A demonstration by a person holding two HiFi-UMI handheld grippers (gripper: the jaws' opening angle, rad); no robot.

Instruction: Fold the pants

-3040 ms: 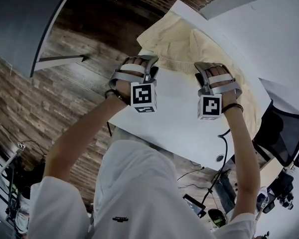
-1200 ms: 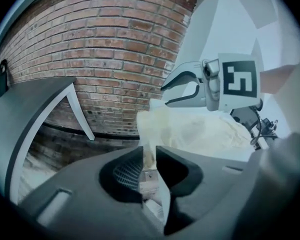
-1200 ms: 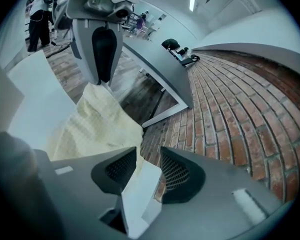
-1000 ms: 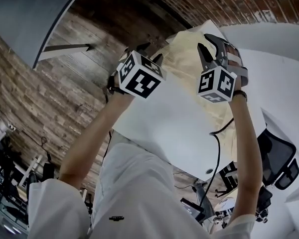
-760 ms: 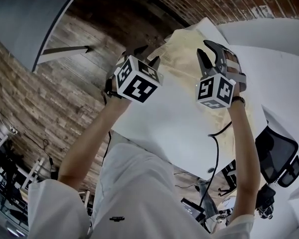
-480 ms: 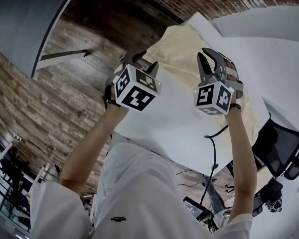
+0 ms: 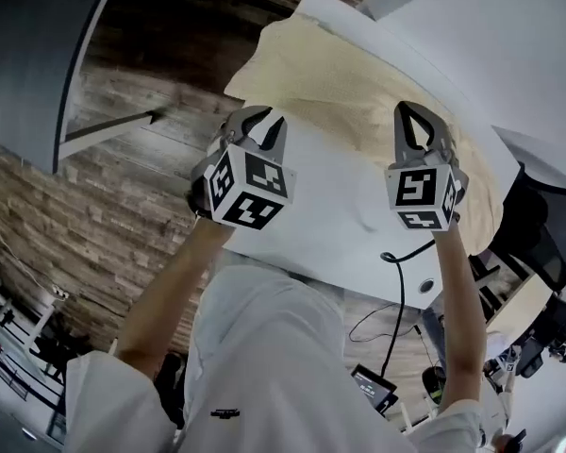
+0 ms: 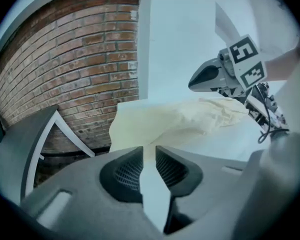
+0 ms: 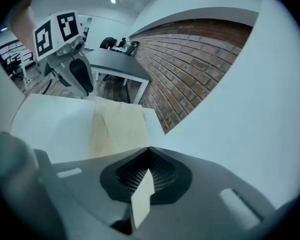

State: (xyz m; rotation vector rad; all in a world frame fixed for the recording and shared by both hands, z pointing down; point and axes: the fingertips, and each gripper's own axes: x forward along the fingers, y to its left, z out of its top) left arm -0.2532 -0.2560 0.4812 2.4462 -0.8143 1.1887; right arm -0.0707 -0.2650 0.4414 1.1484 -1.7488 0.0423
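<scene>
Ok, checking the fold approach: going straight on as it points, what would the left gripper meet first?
Probably the cream pants on the white table, though depth is unclear. On the left gripper the jaws have just been closing, with nothing between them.

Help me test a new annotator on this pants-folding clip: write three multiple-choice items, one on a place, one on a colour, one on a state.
1. Where do the pants lie?
A. on the wooden floor
B. on the white table
C. on a chair

2. What colour are the pants?
A. navy
B. red
C. cream

3. How do the tongs of the right gripper stand?
A. together
B. wide apart
C. around a cup

Key:
1 B, the cloth is spread over the tabletop.
2 C, it looks pale cream in every view.
3 A, the tips meet in the right gripper view.
</scene>
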